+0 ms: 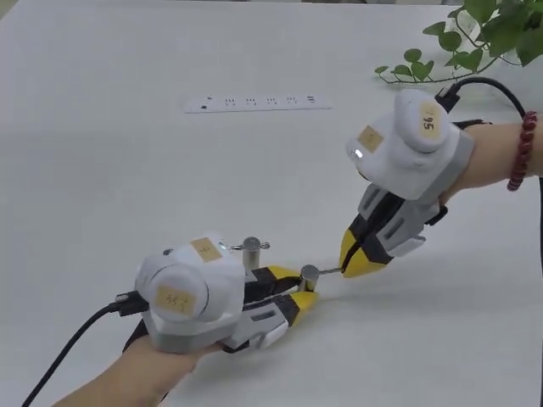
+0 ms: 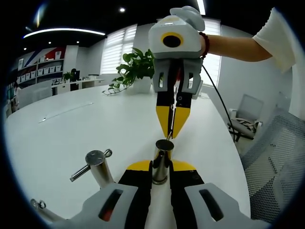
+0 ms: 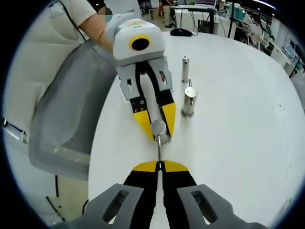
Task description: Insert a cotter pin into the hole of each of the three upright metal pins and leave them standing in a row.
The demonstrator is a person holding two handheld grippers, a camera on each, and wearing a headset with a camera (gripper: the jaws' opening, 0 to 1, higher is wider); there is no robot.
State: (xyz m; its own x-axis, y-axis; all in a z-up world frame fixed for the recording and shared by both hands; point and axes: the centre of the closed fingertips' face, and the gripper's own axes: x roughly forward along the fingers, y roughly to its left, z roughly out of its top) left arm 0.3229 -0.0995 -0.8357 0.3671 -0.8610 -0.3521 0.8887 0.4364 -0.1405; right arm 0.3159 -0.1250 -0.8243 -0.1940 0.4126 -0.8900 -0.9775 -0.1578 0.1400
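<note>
Centrally, left gripper (image 1: 299,288) clamps an upright metal pin (image 2: 162,160) (standing on the white table (image 1: 127,170)) — right gripper (image 1: 355,263) pinches a cotter pin (image 3: 159,148), tip reaching that pin's top.

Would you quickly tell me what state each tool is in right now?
Left tool: closed on an upright metal pin.
Right tool: closed on a cotter pin.

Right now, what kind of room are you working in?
Most likely an office or lab: a long white table with a power strip on it, a mesh office chair beside it, and shelves along the far wall.
</note>
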